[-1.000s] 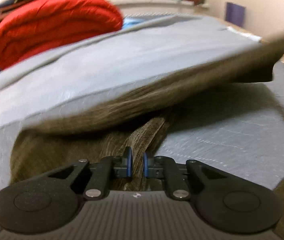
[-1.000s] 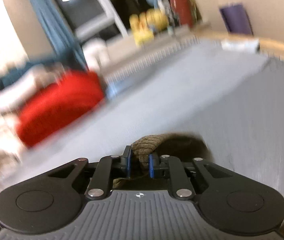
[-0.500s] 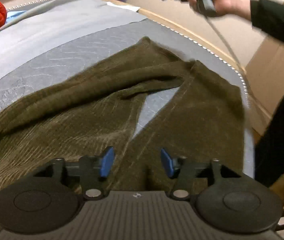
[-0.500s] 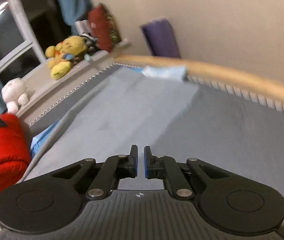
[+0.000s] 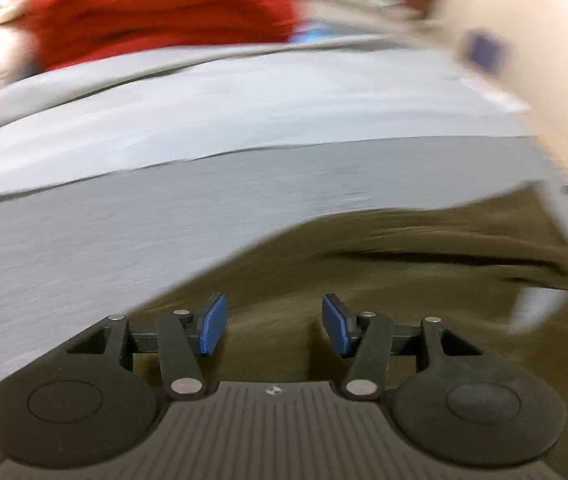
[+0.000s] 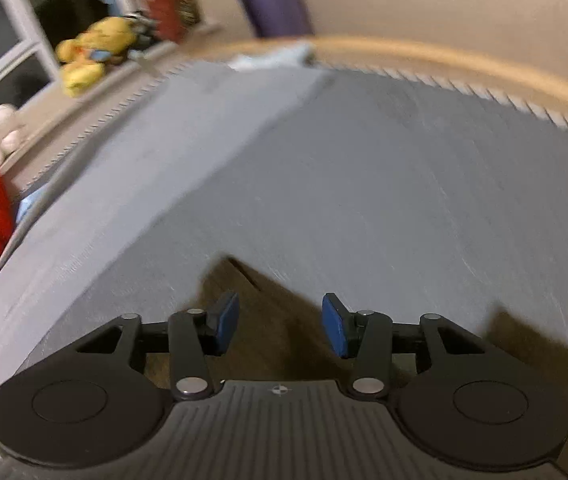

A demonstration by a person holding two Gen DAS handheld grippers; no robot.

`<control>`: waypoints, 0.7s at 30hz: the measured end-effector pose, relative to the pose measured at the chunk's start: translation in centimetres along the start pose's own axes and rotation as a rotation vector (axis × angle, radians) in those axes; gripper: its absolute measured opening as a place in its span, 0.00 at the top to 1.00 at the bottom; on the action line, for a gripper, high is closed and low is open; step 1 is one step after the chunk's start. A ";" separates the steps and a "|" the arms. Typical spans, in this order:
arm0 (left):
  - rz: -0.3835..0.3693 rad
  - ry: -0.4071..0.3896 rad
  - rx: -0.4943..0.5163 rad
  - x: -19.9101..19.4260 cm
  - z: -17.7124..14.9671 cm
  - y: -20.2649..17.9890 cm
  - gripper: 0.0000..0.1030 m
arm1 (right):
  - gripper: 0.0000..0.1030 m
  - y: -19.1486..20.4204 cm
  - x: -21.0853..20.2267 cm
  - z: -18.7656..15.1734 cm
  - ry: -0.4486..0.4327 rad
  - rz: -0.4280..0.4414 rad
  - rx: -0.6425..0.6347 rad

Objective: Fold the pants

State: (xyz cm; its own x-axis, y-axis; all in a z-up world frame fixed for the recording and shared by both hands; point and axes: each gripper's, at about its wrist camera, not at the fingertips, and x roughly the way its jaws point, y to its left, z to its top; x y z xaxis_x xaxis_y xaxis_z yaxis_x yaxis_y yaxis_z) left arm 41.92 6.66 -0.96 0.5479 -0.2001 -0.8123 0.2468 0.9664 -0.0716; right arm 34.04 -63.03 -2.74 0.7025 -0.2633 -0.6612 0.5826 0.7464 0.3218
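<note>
Both hand-held grippers are shown released. The left hand-held gripper (image 5: pixel 273 322), shut on cloth a second earlier, stands half open and empty; the right hand-held gripper (image 6: pixel 279 324) has just been opening, nothing between its pads. The olive-brown ribbed knit pants (image 5: pixel 384 264) lie on the grey quilted bed (image 6: pixel 364 184), filling the lower right of the left view. Their long axis probably runs lower left to upper right, though blur obscures it. A fresh grasp is judged next.
</note>
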 end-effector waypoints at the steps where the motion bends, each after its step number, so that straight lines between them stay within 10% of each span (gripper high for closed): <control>1: 0.071 0.011 -0.038 -0.1 0.0 1.3 0.44 | 0.47 0.7 1.0 0.2 0.011 0.028 -0.010; 5: 0.239 0.060 -0.199 -2.0 -1.2 7.3 0.31 | 0.40 3.6 4.7 -0.3 0.078 0.101 -0.055; 12: 0.352 0.259 -0.344 -4.1 -5.5 16.8 0.18 | 0.33 5.6 9.2 -1.0 0.068 -0.055 -0.319; 17: 0.277 0.292 -0.449 -2.3 -7.4 19.2 0.15 | 0.82 6.9 10.3 0.0 0.053 -0.034 -0.387; 18: 0.271 0.270 -0.444 -2.2 -7.4 19.3 0.19 | 0.88 6.8 10.4 0.2 0.056 -0.012 -0.375; 21: 0.222 0.175 -0.350 -2.8 -6.0 18.0 0.80 | 0.90 7.7 10.6 1.9 -0.055 0.010 -0.364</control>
State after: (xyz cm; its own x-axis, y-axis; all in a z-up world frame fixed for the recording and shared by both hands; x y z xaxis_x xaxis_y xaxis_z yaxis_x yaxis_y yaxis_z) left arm 40.06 25.55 -3.43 0.4056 0.0191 -0.9138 -0.1635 0.9852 -0.0520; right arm 46.71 -61.24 -6.00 0.7341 -0.2798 -0.6187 0.3990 0.9150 0.0596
